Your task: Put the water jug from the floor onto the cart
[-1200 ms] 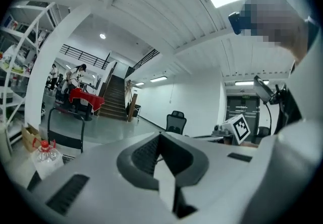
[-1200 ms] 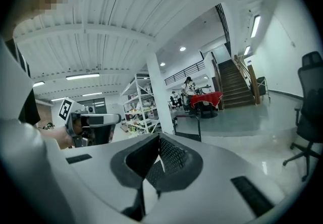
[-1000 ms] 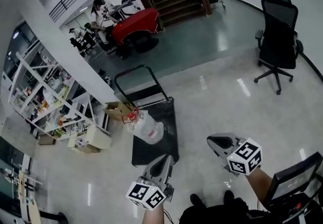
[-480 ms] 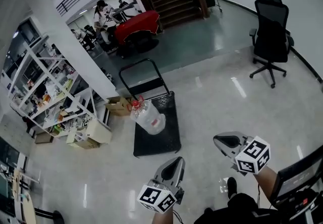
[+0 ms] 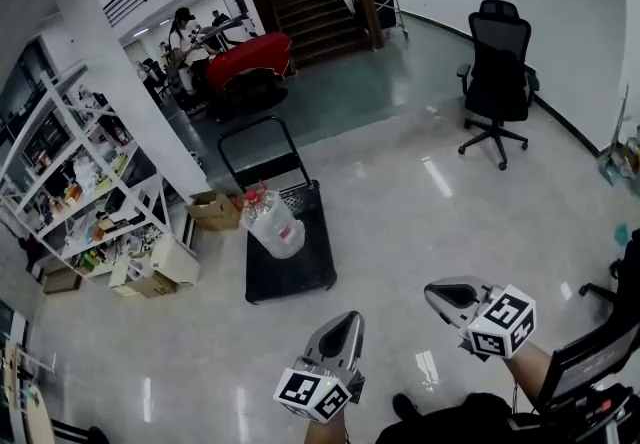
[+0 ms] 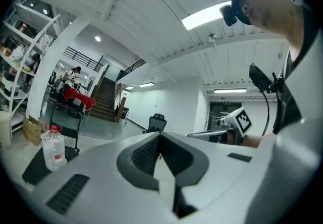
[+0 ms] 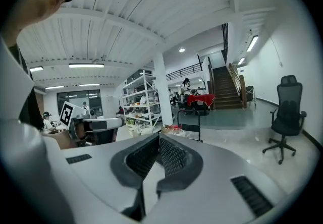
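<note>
With my left fingers [image 6: 144, 152] and right fingers [image 7: 174, 156] closed empty, the clear plastic water jug [image 5: 272, 222] at eleven o'clock could topple if its black platform cart [image 5: 295, 277] rolls.

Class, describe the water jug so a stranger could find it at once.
Find the white pillar; a black cart sits by its foot. The jug stands on it near the handle: clear plastic with a red cap, unlike the brown box nearby.

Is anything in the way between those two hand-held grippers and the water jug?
Nothing visible. Only floor separates the left hand-held gripper and right hand-held gripper from the water jug, standing on the cart.
</note>
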